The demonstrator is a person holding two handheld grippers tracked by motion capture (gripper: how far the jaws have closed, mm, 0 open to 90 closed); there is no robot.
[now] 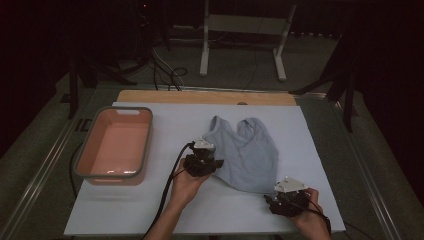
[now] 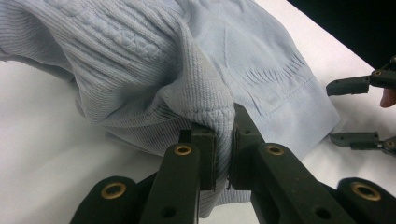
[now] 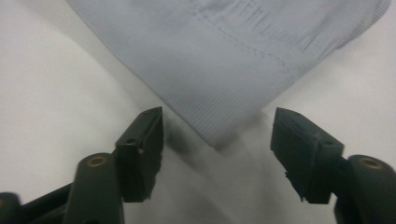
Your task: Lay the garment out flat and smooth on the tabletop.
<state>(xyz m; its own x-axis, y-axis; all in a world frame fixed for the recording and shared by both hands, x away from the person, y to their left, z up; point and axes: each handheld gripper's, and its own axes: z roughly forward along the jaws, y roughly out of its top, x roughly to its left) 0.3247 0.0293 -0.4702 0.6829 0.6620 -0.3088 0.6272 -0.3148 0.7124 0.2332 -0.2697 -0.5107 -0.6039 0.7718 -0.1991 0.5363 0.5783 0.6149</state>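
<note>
The left gripper [image 2: 223,140] is clenched on a bunched fold of the pale blue ribbed knit sleeveless top [image 2: 154,70]; in the left gripper view the cloth is squeezed between the two black jaws and humps up above them. In the high view this left gripper [image 1: 202,161] sits at the garment's left edge, with its black cable [image 1: 170,185] trailing back along the forearm.

The right gripper [image 3: 217,133] stands released, its jaws spread wide and gripping nothing. In the right gripper view the bottom corner of the top [image 3: 219,133], with its stitched hem, points down into the gap between the jaws without touching either one. In the high view the right gripper [image 1: 287,197] rests near the front edge, just beside the garment's lower right corner, a grey three-cornered plate on top of it.

The pale blue top [image 1: 247,150] lies spread on the white rectangular board [image 1: 125,210] that covers the table, shoulder straps pointing away from the person, roughly in the middle of the board. To the left, well apart from the cloth, stands a pink rectangular plastic tub with a grey rim [image 1: 115,145].
</note>
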